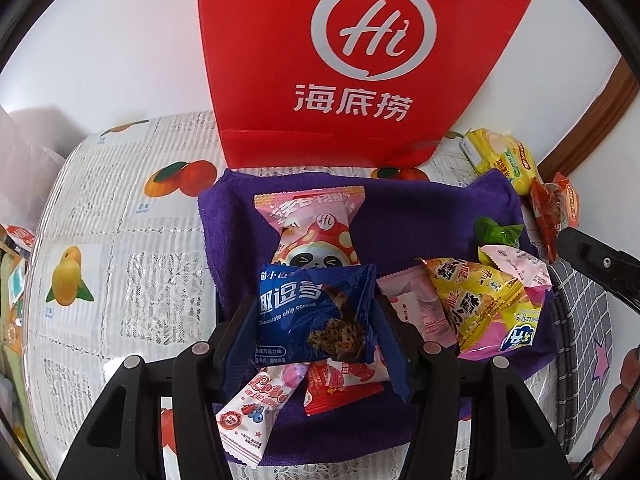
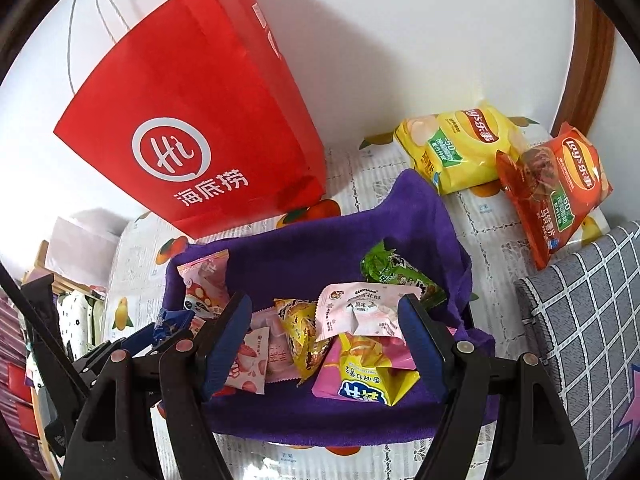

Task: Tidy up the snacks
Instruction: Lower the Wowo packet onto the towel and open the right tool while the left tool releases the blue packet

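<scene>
My left gripper [image 1: 316,316] has its jaws clamped on a dark blue foil packet of chocolate chip cookies [image 1: 316,314], which hangs between the two blue pads, lifted above the folded purple towel [image 1: 400,216] where the other snacks lie. Straight ahead of those jaws, partly hidden by the blue packet, I see a pink wrapper printed with a panda in a red mushroom cap [image 1: 310,226]; below and behind the jaws lie a white and pink Lotte sachet [image 1: 250,412] and a red and white wrapper [image 1: 340,388]. To the right of the left jaws there is a heap: a pale pink sachet [image 1: 424,312], a yellow packet with bold black characters [image 1: 468,296], and a small green wrapper [image 1: 496,232] further ahead. My right gripper [image 2: 326,344] has its jaws standing apart, gripping nothing, hovering over that same heap; between its fingers I see a pale pink square packet [image 2: 360,308] lying over a pink and yellow pouch with a blue logo [image 2: 364,376], with a green foil packet [image 2: 396,276] just ahead of the right-hand jaw. Far ahead of both grippers a tall red paper carrier bag with a white Hi logo [image 1: 360,60] stands on the fruit-printed tablecloth [image 1: 100,208]. Ahead and to the right lie a yellow crisp bag [image 2: 460,144] and an orange crisp bag [image 2: 560,192], touching each other, near a grey checked cushion [image 2: 584,312].
</scene>
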The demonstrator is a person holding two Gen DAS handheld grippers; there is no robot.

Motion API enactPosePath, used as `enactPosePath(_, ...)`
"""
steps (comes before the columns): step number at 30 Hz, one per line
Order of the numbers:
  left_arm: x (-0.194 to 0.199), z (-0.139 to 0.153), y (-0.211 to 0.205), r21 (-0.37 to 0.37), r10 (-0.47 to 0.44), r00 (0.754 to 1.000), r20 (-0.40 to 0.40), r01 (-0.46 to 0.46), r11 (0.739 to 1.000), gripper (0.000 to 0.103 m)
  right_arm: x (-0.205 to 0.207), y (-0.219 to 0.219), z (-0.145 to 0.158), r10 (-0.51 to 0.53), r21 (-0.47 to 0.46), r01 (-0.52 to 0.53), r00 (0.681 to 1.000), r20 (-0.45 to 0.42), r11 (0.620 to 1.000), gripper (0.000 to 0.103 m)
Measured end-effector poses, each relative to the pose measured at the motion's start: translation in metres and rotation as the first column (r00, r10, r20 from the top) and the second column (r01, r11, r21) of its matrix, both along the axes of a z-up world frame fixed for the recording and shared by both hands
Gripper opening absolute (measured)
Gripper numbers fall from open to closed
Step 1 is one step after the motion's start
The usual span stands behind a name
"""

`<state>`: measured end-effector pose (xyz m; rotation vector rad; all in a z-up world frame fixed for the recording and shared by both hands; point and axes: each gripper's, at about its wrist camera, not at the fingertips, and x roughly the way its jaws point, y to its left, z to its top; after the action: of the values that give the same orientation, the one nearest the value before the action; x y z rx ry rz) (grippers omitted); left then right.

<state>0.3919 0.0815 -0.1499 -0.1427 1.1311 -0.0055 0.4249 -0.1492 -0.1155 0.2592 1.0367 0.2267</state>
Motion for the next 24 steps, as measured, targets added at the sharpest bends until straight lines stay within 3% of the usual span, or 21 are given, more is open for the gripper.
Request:
enactPosePath(4, 0.0, 0.002, 0.0, -0.02, -0.006, 1.0, 0.011, 0.007, 1.0, 0.061, 0.0, 0.0, -0.002, 0.016, 0.027, -0.016, 1.0, -0.008, 0.999, 0.075)
enactPosePath(8, -0.003, 0.008, -0.005, 0.009, -0.018, 0.999, 0.04, 0.018, 1.0, 0.068, 0.0, 0.003, -0.003, 0.012, 0.024, -0.012, 1.0, -0.016, 1.0, 0.075)
enactPosePath(17, -0.008, 0.021, -0.006, 0.02, -0.019, 0.996, 0.087, 0.017, 1.0, 0.068, -0.009, 0.002, 0.01, -0.004, -0.029, 0.005, 0.999, 0.04, 1.0, 0.075)
enactPosePath(24, -0.015, 0.034, -0.014, 0.06, -0.04, 0.99, 0.139, 0.032, 0.998, 0.068, -0.02, 0.005, 0.025, -0.024, 0.0, 0.024, 0.994, 0.106, 1.0, 0.075)
